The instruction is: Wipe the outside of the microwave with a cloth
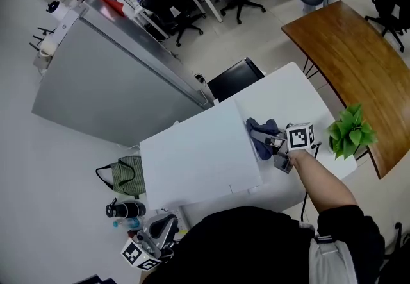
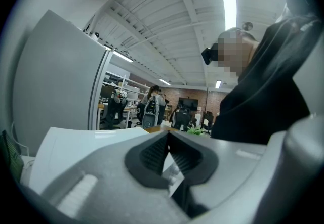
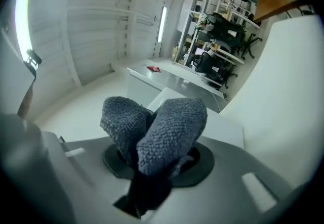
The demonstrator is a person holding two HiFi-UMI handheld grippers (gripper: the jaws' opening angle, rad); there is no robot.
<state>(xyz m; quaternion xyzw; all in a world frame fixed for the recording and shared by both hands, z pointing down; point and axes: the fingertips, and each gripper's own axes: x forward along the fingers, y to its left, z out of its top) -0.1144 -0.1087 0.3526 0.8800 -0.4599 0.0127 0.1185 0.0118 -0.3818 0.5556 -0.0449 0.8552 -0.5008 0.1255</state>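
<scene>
The microwave [image 1: 192, 154] is a white box seen from above on a white table [image 1: 291, 93]. A blue-grey cloth [image 1: 261, 134] is bunched against the microwave's right side, and my right gripper [image 1: 274, 147] is shut on it. In the right gripper view the cloth [image 3: 162, 127] bulges in two lobes out of the jaws of the right gripper [image 3: 152, 165]. My left gripper [image 1: 160, 233] hangs low at the front left, away from the microwave. In its own view the left gripper [image 2: 168, 139] has its pads together with nothing between them, and the microwave's white body [image 2: 76, 147] lies beyond.
A green plant [image 1: 349, 130] stands at the table's right edge beside a wooden table [image 1: 352, 45]. A grey partition [image 1: 109, 77] runs behind the microwave. A black chair [image 1: 236, 77] is at the back. A green bag [image 1: 125, 174] and bottles [image 1: 125, 209] lie at the left.
</scene>
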